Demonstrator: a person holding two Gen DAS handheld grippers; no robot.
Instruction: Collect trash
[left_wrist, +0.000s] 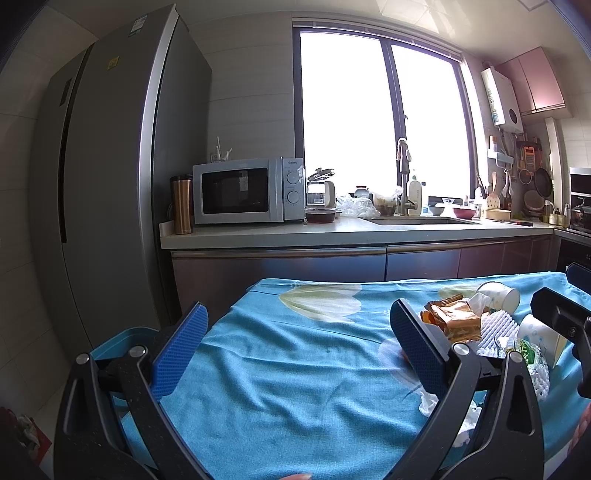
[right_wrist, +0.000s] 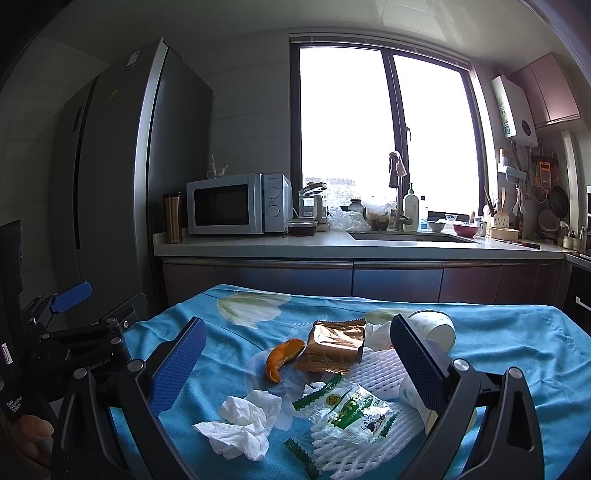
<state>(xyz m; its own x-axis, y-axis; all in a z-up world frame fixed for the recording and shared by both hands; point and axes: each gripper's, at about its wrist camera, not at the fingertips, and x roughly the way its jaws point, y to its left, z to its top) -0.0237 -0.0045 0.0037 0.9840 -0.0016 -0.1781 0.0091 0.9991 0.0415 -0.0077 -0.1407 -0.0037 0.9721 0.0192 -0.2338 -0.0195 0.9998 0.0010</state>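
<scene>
On blue cloth (right_wrist: 498, 343) — crumpled tissue (right_wrist: 243, 424), orange peel (right_wrist: 282, 358).

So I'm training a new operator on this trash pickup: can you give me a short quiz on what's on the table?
1. True or false: the orange peel lies left of the gold wrapper.
2. The right gripper has its jaws: A) shut on a tissue B) open C) shut on a cup
3. What lies under the green-printed wrapper?

Key: 1 true; 2 B; 3 white foam netting.
</scene>
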